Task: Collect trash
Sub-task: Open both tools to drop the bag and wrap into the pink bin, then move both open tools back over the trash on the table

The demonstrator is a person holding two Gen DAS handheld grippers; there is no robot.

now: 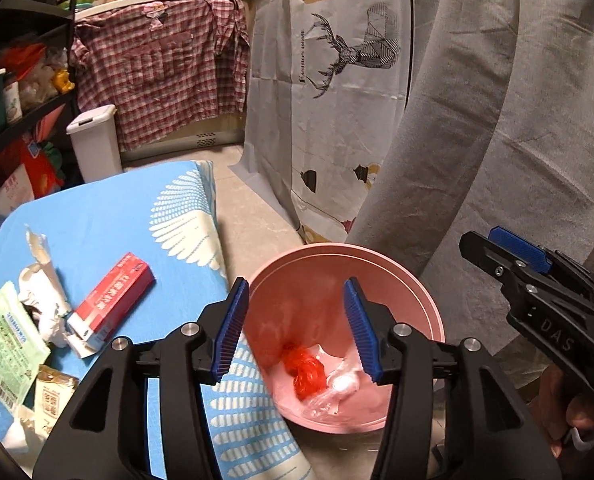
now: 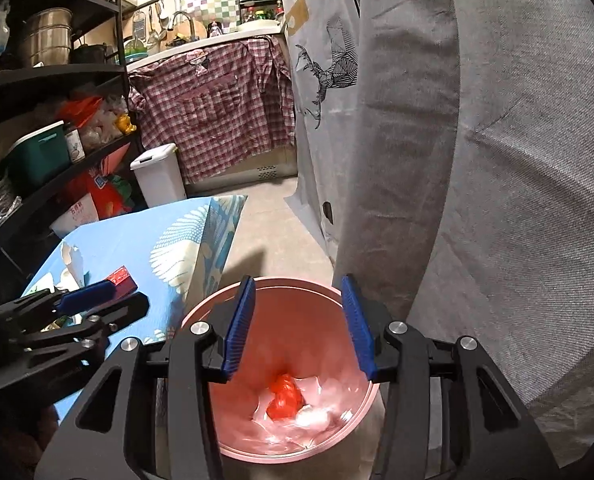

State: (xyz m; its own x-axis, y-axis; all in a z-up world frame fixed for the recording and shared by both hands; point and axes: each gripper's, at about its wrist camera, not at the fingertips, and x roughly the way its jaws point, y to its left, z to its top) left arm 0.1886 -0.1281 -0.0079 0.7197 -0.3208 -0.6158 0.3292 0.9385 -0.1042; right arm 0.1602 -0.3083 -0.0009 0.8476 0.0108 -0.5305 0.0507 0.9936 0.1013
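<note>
Left of the left claw (image 1: pixel 293 328):
- A green packet (image 1: pixel 7 344) is lying flat on the blue cloth (image 1: pixel 109 216), far left, waiting to be collected.
- Crumpled white paper (image 1: pixel 45 292) is sitting just beside the packet, and a torn white strip is curling up behind it.
- A red box (image 1: pixel 113 300) is resting aslant on the cloth, nearest the claw of these items, with a small beige packet (image 1: pixel 55 396) lying below the pile.

At the claws:
- The left claw is standing open with nothing between its blue pads, hanging over the near rim of the pink bin (image 1: pixel 421 292).
- The bin is standing on the floor, close against the cloth's edge, likely so that rubbish has only a short way to travel.
- A red wad (image 1: pixel 307 372) and clear crumpled plastic (image 1: pixel 345 384) are lying at the bottom of the bin, straight ahead of and below both claws.
- The right claw (image 2: pixel 299 328) is also gaping open and empty, centred above the bin's mouth, which suits a drop.

Right of the claws:
- Grey fabric (image 2: pixel 517 160) is hanging beside the bin.

Judgement: part of the rubbish is binned; the pile on the cloth is remaining.
</note>
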